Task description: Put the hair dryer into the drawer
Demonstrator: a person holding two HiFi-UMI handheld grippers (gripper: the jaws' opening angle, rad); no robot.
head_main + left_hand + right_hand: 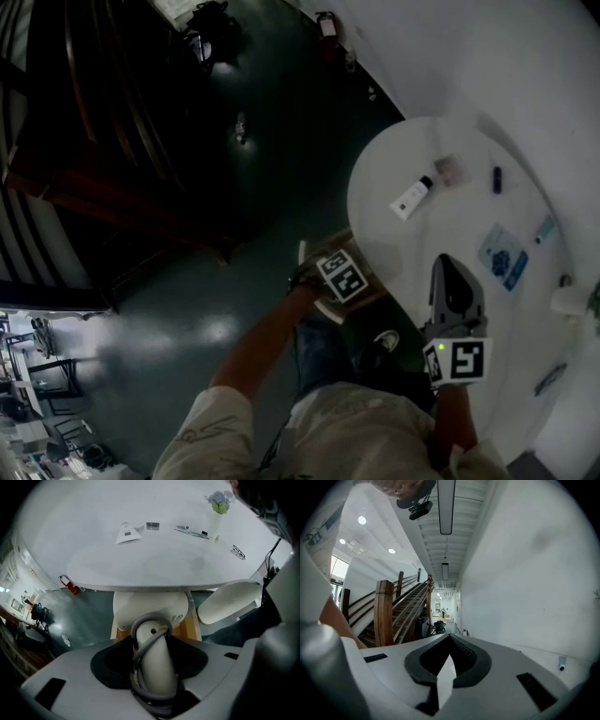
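Observation:
The cream hair dryer (151, 611) hangs nose down, its grey cord wound round the handle. My left gripper (153, 645) points steeply down and is shut on that handle. Right beneath the dryer's body is the wooden drawer (193, 628), under the edge of the white round table (140, 559). In the head view the left gripper's marker cube (340, 276) hides the dryer, and the drawer's wood (330, 242) shows around it. My right gripper (450, 272) is held roughly level over the table's near edge. Its jaws (450, 637) meet at the tips with nothing between them.
On the table lie a white bottle (411, 198), a blue booklet (502, 255) and small items; a vase of flowers (216, 508) stands at its far side. A white chair seat (229, 603) is right of the drawer. A fire extinguisher (69, 585) stands on the dark floor; wooden stairs (401, 606) rise beyond.

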